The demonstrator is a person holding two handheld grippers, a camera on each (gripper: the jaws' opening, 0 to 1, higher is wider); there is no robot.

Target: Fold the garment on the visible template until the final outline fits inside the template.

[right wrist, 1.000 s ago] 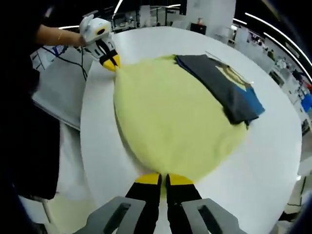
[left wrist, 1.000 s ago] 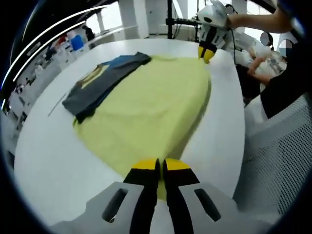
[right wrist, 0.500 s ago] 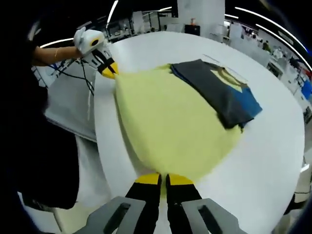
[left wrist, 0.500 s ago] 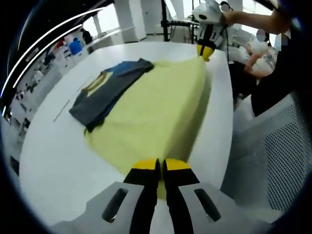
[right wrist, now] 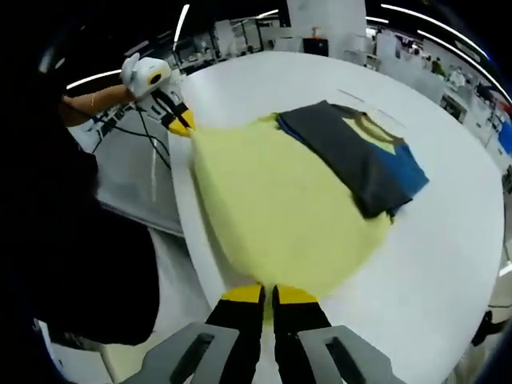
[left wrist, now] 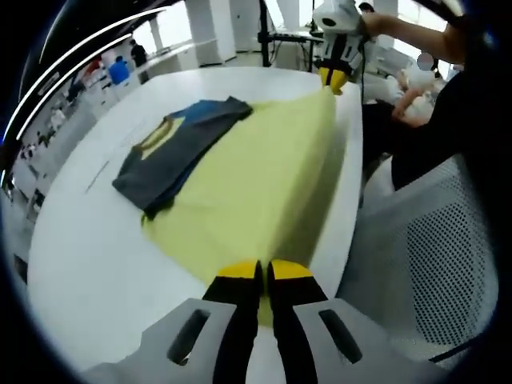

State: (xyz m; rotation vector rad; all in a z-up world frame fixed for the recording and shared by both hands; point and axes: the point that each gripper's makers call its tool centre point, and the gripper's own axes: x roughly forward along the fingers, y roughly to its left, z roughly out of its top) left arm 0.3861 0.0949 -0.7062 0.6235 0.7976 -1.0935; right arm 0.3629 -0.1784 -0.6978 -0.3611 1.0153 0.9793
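Yellow-tipped jaws of the left gripper (left wrist: 265, 270) pressed together, pinching 1 corner of the yellow cloth (left wrist: 256, 180). Same on the right gripper (right wrist: 269, 294): jaws clamped on the cloth's opposite corner. Cloth stretched between the 2 grippers, near edge lifted along the rim of the round white table (left wrist: 80, 240), rest lying flat on the tabletop. Folded dark grey garment (right wrist: 356, 156) with a blue part and a yellow print resting on the cloth's far side, partly over its edge. Across the cloth, other gripper (left wrist: 335, 36) held in a person's hand. Beyond the rim, a grey mesh chair (left wrist: 436, 272) and a dark sleeve (right wrist: 72, 240) crowding the view. Background shelves and people blurred, hard to make out.
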